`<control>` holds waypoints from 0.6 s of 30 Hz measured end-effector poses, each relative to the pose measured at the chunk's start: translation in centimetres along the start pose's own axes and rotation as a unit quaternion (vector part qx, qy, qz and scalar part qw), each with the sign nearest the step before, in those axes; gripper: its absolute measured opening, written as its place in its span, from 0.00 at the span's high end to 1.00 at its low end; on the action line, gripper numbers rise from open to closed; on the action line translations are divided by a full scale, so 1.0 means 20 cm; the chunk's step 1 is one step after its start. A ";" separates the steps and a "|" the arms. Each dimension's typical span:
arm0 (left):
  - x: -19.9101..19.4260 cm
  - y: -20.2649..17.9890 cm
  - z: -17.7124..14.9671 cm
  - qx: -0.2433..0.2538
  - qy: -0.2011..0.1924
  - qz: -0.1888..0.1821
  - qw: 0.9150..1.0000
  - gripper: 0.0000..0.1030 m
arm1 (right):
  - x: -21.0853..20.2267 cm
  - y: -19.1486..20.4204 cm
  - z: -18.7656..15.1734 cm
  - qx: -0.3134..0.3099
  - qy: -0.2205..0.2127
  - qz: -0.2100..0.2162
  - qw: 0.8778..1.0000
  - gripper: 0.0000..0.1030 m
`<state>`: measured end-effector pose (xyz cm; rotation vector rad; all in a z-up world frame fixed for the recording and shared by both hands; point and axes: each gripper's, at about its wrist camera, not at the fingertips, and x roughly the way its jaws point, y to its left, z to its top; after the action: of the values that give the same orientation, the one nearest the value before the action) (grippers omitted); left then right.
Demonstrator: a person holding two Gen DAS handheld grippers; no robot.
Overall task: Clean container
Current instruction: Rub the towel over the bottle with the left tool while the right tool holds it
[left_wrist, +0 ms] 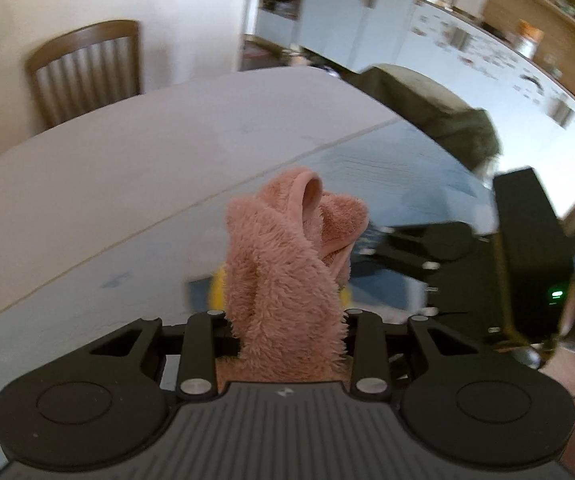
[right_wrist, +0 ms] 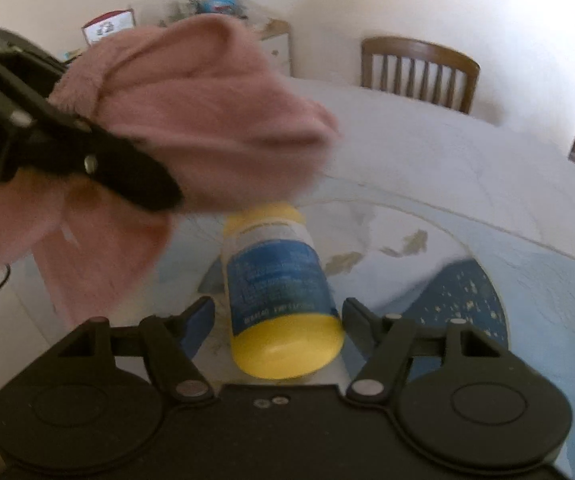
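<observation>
The left claw (left_wrist: 287,316) is squeezing a fluffy pink cloth (left_wrist: 287,264), and the cloth is sticking up between its two fingers. In the right wrist view the same cloth (right_wrist: 207,120) is hanging over the far end of a bottle (right_wrist: 279,292), close above it, but the picture is too blurry to tell if they are touching. The bottle has a yellow cap, a yellow far end and a blue label. It is lying between the fingers of the right claw (right_wrist: 277,320), with the cap pointing back at the camera. The fingers are standing wide, one on each side, and I cannot tell if they are pressing on the bottle or just sitting beside it. The bottle is sitting low over the tabletop (right_wrist: 467,168), which has a pale cover with blue patches. A wooden chair (right_wrist: 419,72) is standing at the far side of the tabletop, by a cream wall.
</observation>
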<state>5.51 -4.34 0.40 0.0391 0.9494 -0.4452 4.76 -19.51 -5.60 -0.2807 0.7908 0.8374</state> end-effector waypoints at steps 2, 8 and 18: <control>0.03 -0.05 0.01 0.012 0.010 -0.018 1.000 0.69 | 0.00 0.01 0.00 -0.009 0.001 0.001 1.000 0.42; 0.20 -0.12 0.01 0.031 0.043 -0.029 0.998 0.69 | 0.00 -0.01 0.01 -0.015 0.000 0.008 1.000 0.42; 0.27 0.06 0.01 -0.009 0.052 0.006 0.999 0.69 | 0.01 -0.03 0.02 -0.014 -0.001 0.015 1.000 0.42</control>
<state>8.89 -5.11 -3.86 0.0524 1.0552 -0.4279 5.46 -19.51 -5.60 -0.2939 0.7844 0.8779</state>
